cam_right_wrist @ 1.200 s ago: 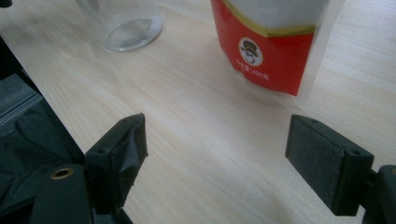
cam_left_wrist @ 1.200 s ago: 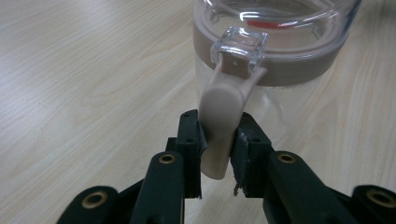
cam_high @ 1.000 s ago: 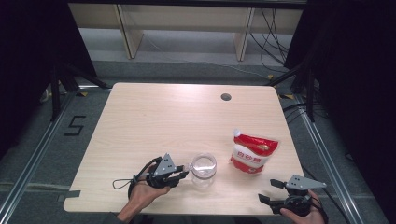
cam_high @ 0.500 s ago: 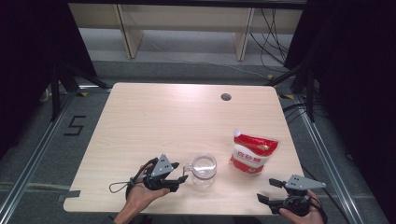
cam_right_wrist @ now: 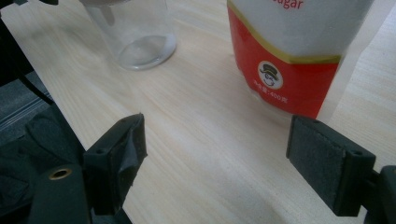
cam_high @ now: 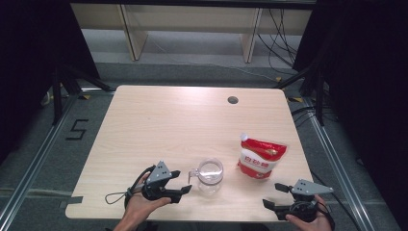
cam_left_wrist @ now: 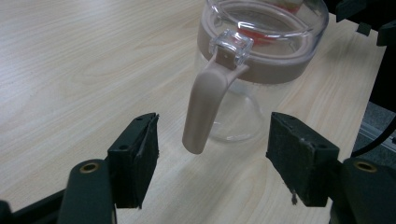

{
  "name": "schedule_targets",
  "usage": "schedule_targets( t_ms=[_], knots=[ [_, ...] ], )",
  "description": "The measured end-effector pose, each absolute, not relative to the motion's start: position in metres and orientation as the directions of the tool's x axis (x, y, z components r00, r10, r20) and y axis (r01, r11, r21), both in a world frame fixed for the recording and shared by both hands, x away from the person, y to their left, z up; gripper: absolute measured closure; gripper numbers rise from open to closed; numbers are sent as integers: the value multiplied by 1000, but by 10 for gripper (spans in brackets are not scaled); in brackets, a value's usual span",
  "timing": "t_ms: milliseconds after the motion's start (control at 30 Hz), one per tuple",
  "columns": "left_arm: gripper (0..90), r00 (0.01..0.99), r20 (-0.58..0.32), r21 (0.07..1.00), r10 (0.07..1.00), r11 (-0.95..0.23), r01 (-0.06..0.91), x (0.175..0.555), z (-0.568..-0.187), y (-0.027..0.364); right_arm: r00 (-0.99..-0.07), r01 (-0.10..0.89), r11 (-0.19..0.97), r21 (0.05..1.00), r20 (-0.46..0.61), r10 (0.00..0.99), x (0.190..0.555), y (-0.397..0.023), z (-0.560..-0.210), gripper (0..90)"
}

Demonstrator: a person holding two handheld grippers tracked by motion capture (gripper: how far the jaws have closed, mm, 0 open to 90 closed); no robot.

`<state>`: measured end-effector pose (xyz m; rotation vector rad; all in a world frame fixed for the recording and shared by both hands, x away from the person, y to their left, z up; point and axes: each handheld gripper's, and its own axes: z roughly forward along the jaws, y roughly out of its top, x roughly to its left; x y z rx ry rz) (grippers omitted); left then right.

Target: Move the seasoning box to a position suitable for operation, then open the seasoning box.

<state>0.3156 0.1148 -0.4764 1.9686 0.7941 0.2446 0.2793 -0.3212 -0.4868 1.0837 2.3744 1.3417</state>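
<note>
A clear glass jar (cam_high: 210, 174) with a beige handle (cam_left_wrist: 208, 107) and a clear lid stands near the table's front edge. My left gripper (cam_high: 184, 180) is just left of it, open. Its jaws have just been opening, and in the left gripper view (cam_left_wrist: 212, 161) the handle hangs free between the pads without touching them. A red and white sugar pouch (cam_high: 261, 159) stands upright to the jar's right. My right gripper (cam_high: 270, 195) rests open at the front right, near the pouch (cam_right_wrist: 299, 56), with nothing between its jaws (cam_right_wrist: 217, 158). The jar's base (cam_right_wrist: 135, 32) is farther off in the right gripper view.
The light wooden table (cam_high: 168, 120) has a round cable hole (cam_high: 233, 100) near its far edge. The front edge runs close under both hands. Shelf legs and cables stand on the floor behind the table.
The left gripper's jaws have opened off the jar's handle, and the hand has drawn back a little to the left. The jar, pouch and right gripper stay put.
</note>
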Motion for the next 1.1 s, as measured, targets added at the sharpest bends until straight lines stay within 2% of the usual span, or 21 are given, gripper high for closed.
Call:
schedule_targets(
  t_ms=[167,267,367,500,567,600,800,1100],
  knots=[
    [327,758,-153,845,634,-313,433,316,-474,118,-699,516,306,800,187,690,277,-319,-486,207],
    [334,749,-154,846,644,-305,436,316,-470,119,-718,488,328,809,159,678,280,-318,-486,210],
    [411,750,-141,852,647,-307,425,317,-466,119,-710,517,323,793,186,680,278,-317,-485,206],
    [463,751,-127,861,648,-304,407,316,-457,121,-723,484,329,811,158,673,279,-318,-486,205],
    [554,746,-144,875,650,-269,403,314,-454,122,-726,466,343,816,132,675,279,-318,-485,205],
    [554,749,-136,879,649,-270,393,314,-451,123,-728,473,338,814,145,670,279,-318,-485,206],
    [748,748,-131,902,651,-234,362,310,-439,120,-718,501,329,801,172,675,276,-314,-485,220],
    [839,762,-125,901,635,-248,355,317,-438,108,-721,500,336,799,169,672,276,-315,-485,241]
  ],
)
